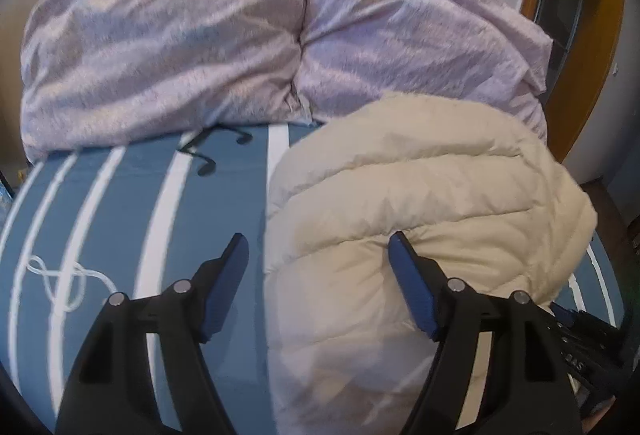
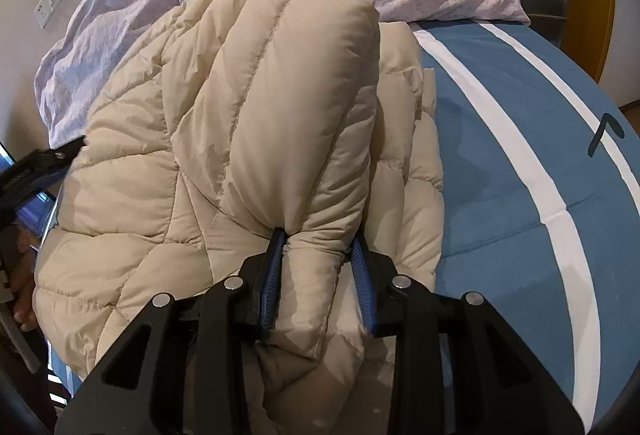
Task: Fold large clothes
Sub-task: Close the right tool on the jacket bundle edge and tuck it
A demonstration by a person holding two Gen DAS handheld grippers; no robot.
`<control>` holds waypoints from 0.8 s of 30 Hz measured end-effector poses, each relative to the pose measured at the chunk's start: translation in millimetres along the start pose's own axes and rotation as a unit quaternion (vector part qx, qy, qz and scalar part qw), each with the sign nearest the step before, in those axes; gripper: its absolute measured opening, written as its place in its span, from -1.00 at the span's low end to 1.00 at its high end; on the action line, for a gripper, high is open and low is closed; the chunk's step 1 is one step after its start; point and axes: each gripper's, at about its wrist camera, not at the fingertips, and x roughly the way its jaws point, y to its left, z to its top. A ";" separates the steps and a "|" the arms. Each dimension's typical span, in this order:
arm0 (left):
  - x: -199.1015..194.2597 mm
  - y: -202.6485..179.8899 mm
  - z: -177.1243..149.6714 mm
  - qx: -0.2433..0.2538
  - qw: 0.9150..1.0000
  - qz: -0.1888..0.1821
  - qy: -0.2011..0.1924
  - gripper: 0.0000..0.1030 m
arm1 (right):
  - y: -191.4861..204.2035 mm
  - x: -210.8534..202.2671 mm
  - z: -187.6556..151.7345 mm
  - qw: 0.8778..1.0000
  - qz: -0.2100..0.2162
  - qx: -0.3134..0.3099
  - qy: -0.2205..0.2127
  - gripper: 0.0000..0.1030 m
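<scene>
the cream quilted puffer jacket (image 2: 208,139) lies bunched on the blue white-striped bedspread (image 2: 500,171), just below the lilac pillows (image 1: 168,35). the right gripper (image 2: 318,263) pinches a padded fold of it (likely a sleeve), so a fold-over seems in hand. the left gripper (image 1: 316,275) hangs wide, clasping nothing, one finger against the jacket's edge. next: lay the fold flat, then release.

Open left tool (image 1: 316,241) over cream jacket (image 1: 420,195)

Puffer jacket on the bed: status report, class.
Right gripper clamped on a puffer jacket fold. Left gripper open, straddling its edge. Jacket bunched on bed; pillows behind, clear.
</scene>
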 end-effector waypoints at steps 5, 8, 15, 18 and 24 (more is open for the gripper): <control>28.1 -12.4 -17.6 0.012 1.000 -0.002 0.018 0.43 | 1.8 -11.7 2.7 1.000 -0.019 -0.010 -0.008 -0.27; 32.6 -18.3 -21.9 0.020 1.000 -0.005 0.017 0.43 | 1.3 -30.9 7.7 0.999 -0.033 -0.013 -0.026 -0.24; 34.9 -19.5 -21.6 0.023 1.000 -0.012 0.016 0.43 | 24.8 -70.8 39.8 0.996 -0.005 -0.022 -0.091 0.02; 34.6 -18.8 -21.4 0.022 1.000 -0.014 0.015 0.43 | 42.8 -59.5 57.1 0.995 -0.012 -0.037 -0.096 0.02; 34.3 -18.7 -21.9 0.022 1.000 -0.016 0.013 0.43 | 45.4 -31.4 80.8 0.993 -0.049 -0.029 -0.101 0.02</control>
